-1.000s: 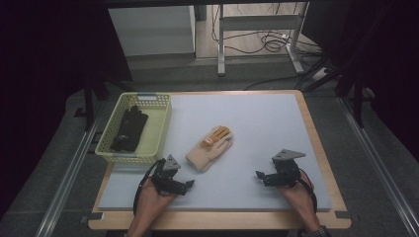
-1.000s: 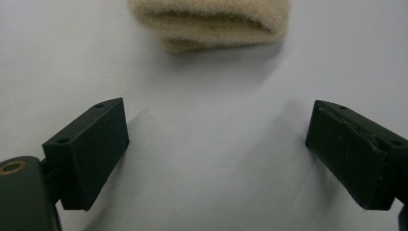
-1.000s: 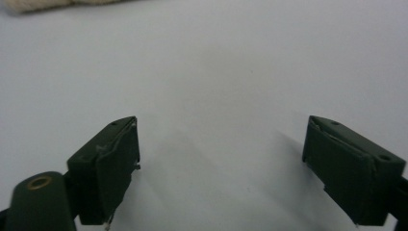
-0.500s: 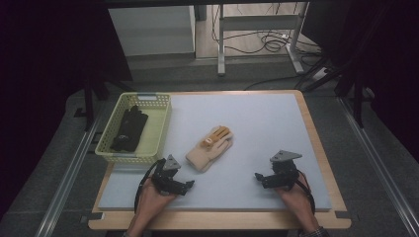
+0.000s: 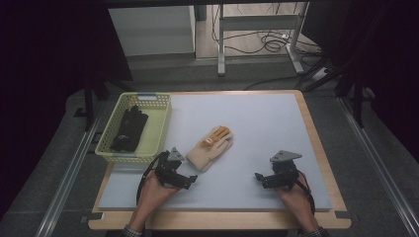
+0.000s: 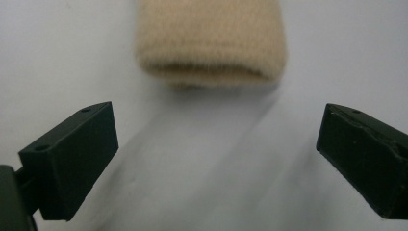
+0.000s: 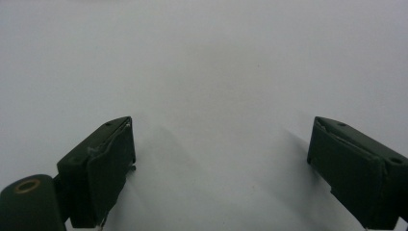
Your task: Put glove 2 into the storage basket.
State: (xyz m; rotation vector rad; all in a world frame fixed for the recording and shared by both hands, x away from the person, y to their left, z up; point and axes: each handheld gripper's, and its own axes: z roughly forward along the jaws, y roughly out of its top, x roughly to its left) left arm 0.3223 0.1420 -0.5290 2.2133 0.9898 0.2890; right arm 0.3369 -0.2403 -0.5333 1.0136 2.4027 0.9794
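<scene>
The left gripper (image 6: 214,159) has its two black jaws spread wide with nothing between them; they have just been opening, and bare table shows in the gap. Straight ahead, in the upper middle of the left gripper view, lies the ribbed cuff of the beige knitted glove with orange fingertips (image 6: 209,41), near the jaw tips but not touching them. That line-up suggests the jaws were spread to take the cuff edge in a pinch. In the high view the left gripper (image 5: 190,178) sits at lower centre-left, pointing up and right at the glove (image 5: 211,147), which lies flat near the middle of the pale blue-grey table mat (image 5: 262,123), fingers toward the upper right.

The right gripper (image 7: 221,163) also stands wide open over bare mat, holding nothing; in the high view it (image 5: 260,178) rests at lower right, well apart from the glove, apparently waiting.

At the left of the high view, a light green perforated plastic basket (image 5: 160,123) holds a black glove (image 5: 129,127), probably the place where the beige one is meant to go.
</scene>
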